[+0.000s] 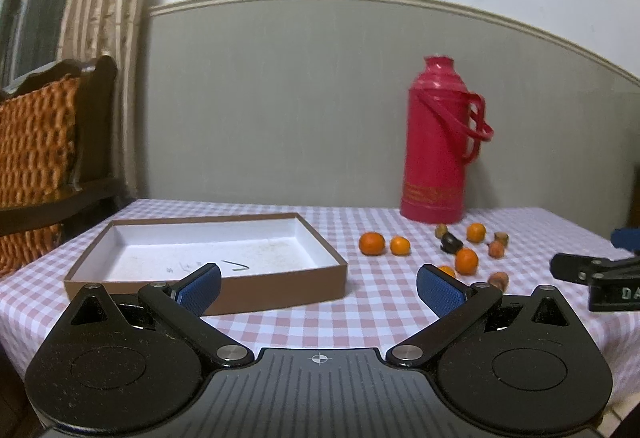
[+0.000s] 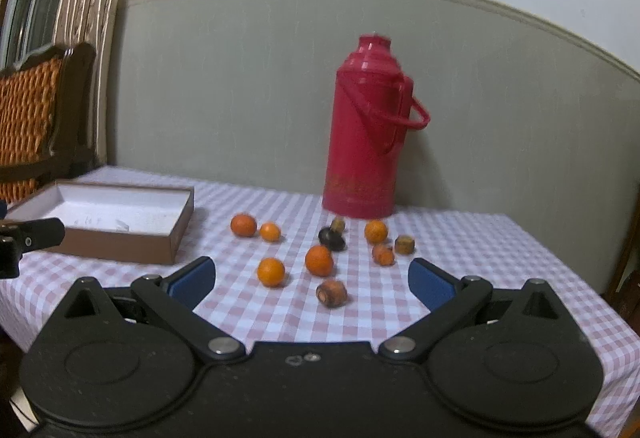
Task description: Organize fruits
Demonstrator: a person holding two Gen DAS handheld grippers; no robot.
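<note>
Both claws released and empty: left gripper facing empty box, right gripper fronting scattered oranges at 12 o'clock, ready to pick

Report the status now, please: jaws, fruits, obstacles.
Both jaws open, empty. Oranges loose on the tablecloth, box holds no fruit. Red thermos behind the fruit, not blocking.

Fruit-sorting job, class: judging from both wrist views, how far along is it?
Done: nothing yet; the brown box is empty. In hand: nothing; the left gripper and right gripper are both open above the cloth. Left: all five oranges, such as the nearest one, plus the brownish pieces lying loose on the checked tablecloth before the red flask.
</note>
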